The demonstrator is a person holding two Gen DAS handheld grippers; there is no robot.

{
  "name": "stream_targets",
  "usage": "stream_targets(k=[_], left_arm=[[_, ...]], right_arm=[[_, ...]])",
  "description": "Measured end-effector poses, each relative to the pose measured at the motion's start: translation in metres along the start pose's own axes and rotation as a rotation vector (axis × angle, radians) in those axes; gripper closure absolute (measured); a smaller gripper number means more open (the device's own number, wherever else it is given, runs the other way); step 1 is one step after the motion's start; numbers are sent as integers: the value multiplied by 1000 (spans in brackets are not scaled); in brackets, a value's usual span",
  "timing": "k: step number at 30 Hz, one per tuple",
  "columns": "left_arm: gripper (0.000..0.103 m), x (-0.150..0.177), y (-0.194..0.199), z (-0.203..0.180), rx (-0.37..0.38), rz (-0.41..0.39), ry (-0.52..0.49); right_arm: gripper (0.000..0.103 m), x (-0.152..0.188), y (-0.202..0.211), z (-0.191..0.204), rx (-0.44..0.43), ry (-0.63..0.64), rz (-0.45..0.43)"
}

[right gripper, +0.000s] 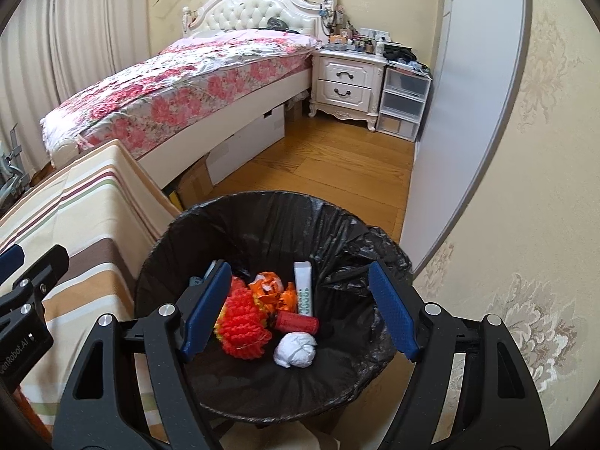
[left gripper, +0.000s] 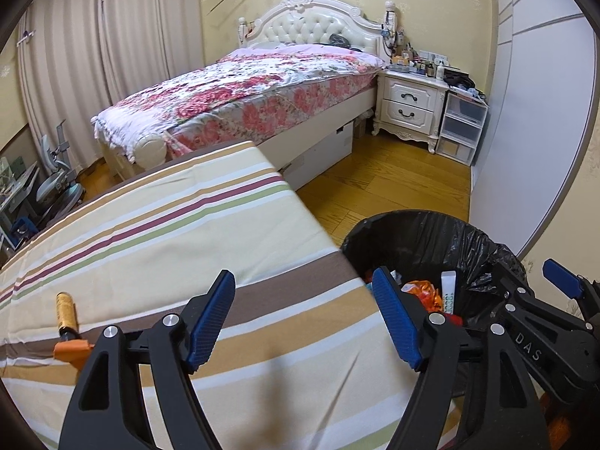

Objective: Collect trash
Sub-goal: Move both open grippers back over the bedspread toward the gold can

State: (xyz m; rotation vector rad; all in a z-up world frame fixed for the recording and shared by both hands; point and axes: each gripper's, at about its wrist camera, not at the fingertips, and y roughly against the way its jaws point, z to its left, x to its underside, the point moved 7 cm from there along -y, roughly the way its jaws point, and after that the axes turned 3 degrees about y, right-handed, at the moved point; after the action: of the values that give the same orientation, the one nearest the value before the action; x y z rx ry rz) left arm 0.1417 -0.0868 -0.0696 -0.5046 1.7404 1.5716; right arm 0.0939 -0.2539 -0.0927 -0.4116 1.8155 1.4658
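- Striped bedcover (left gripper: 168, 225): left of the bin, gold bottle (left gripper: 66, 315) lying at its near left.
- Trash bin (right gripper: 262, 225), black liner: near right, holding red pom-pom (right gripper: 240, 332), orange wrapper (right gripper: 272, 287), white box (right gripper: 303, 287), white wad (right gripper: 295, 349).
- Left gripper (left gripper: 303, 322): jaws wide, empty, over the bedcover edge.
- Right gripper (right gripper: 300, 311): jaws wide, empty, above the bin.

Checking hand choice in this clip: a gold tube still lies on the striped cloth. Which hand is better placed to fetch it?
Left, probably. The left gripper is open over the striped cloth, with the gold tube just beside it. The right gripper hangs open over the trash bin, away from the tube.
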Motion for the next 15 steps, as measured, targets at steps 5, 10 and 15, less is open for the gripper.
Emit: stream_targets(k=[5, 10, 15], left_arm=[[30, 13, 17, 32, -40, -3, 39], [30, 33, 36, 75, -99, 6, 90], [29, 52, 50, 115, -163, 22, 148]], right_arm=[[29, 1, 10, 33, -58, 47, -8], [29, 6, 22, 74, -132, 105, -10], [29, 13, 33, 110, -193, 163, -11]])
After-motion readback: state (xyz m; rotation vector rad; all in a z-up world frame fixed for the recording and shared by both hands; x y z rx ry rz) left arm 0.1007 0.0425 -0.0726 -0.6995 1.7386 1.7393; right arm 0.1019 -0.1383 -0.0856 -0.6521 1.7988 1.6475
